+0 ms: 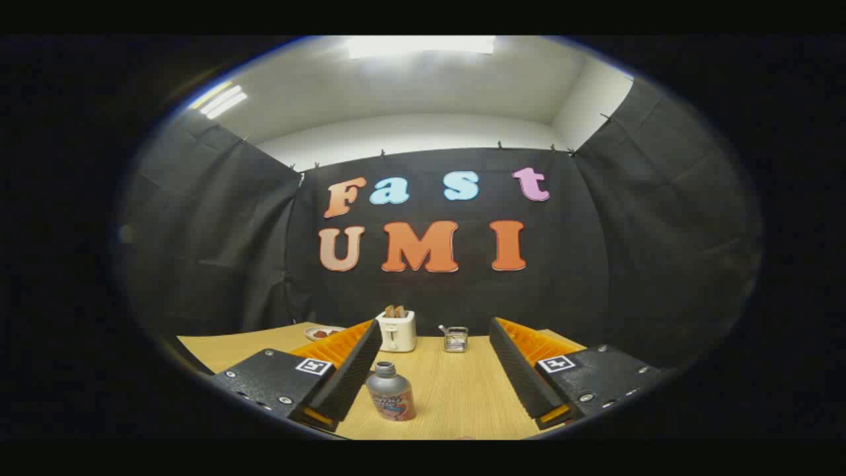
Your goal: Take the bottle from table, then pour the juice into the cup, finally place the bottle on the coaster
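Observation:
A small grey bottle (390,392) with a coloured label stands upright on the wooden table (462,390). It sits between my two fingers, close to the left finger (350,370) and apart from the right finger (519,370). My gripper (436,330) is open wide and neither finger touches the bottle. No cap shows on its neck.
Beyond the fingers, at the table's far edge, stand a white toaster (396,329) with toast in it and a small metal cup-like holder (455,338). A small plate (322,332) lies to the left of the toaster. Black cloth walls close the booth on three sides.

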`<state>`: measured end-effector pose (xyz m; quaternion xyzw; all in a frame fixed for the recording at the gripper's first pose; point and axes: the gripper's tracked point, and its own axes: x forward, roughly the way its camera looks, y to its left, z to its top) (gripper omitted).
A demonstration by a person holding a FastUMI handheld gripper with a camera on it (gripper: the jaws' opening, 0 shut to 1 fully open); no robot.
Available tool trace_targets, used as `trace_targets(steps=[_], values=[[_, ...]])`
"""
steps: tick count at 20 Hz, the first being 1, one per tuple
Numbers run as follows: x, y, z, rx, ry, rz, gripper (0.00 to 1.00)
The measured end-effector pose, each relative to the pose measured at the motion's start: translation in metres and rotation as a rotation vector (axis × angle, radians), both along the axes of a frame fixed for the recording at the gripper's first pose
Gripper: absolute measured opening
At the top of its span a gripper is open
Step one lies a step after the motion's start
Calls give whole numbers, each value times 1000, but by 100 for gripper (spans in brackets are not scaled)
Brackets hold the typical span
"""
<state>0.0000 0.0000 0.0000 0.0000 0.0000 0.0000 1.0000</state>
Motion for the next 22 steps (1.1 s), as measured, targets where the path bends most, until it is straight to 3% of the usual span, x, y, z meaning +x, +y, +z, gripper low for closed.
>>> trace_targets(steps=[13, 22], values=[[-8, 18, 25, 0, -44, 42, 97], [-2, 29, 2, -14, -5, 65, 97]])
